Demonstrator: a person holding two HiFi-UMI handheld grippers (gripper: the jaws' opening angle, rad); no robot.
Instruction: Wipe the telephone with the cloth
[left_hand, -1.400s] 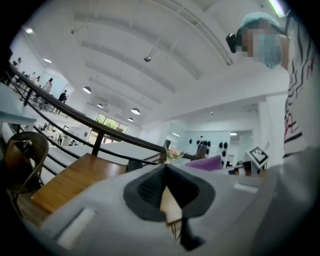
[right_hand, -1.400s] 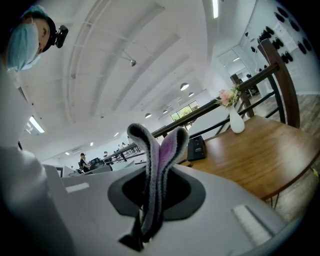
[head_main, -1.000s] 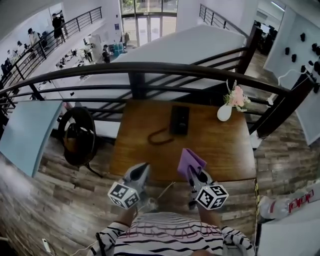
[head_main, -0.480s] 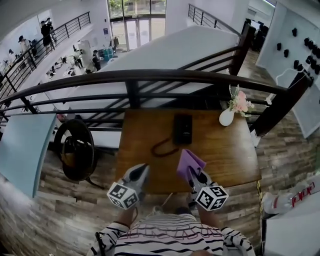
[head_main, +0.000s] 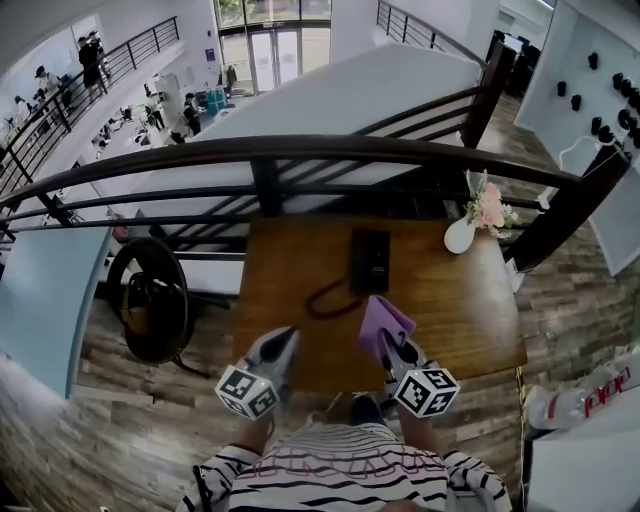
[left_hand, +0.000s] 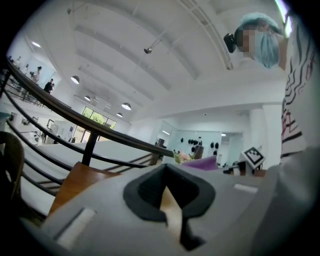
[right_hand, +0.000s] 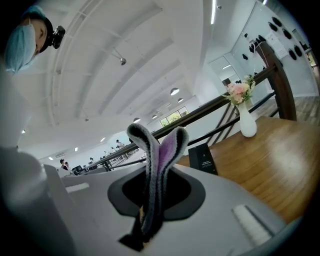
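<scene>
The right gripper's (right_hand: 150, 210) jaws are closed on a purple cloth (right_hand: 161, 159), which is folded double and stands up out of them in a loop. The left gripper's (left_hand: 171, 207) jaws are together with nothing between them.

In the head view both grippers sit low, just in front of the person's striped shirt (head_main: 345, 465), side by side and a little apart. Their marker cubes are nearest the body and their tips point forward over the near edge of the table (head_main: 470, 310). Both are tilted upward: each gripper view takes in mostly ceiling, with the tabletop low in the picture. The left tip points slightly toward the right, and the right one leans slightly left, with the cloth spreading past its tip above the wood.

The telephone (head_main: 370, 260) lies flat on the table toward the far edge, about mid-width. It is well ahead of the cloth and not touched by it. Its cord (head_main: 325, 302) curls in a loop off the near left side. A white vase (head_main: 460, 236) of pink flowers stands at the far right corner. A dark railing (head_main: 300, 150) runs just behind the table, and a round chair (head_main: 150, 295) stands off the left side.
</scene>
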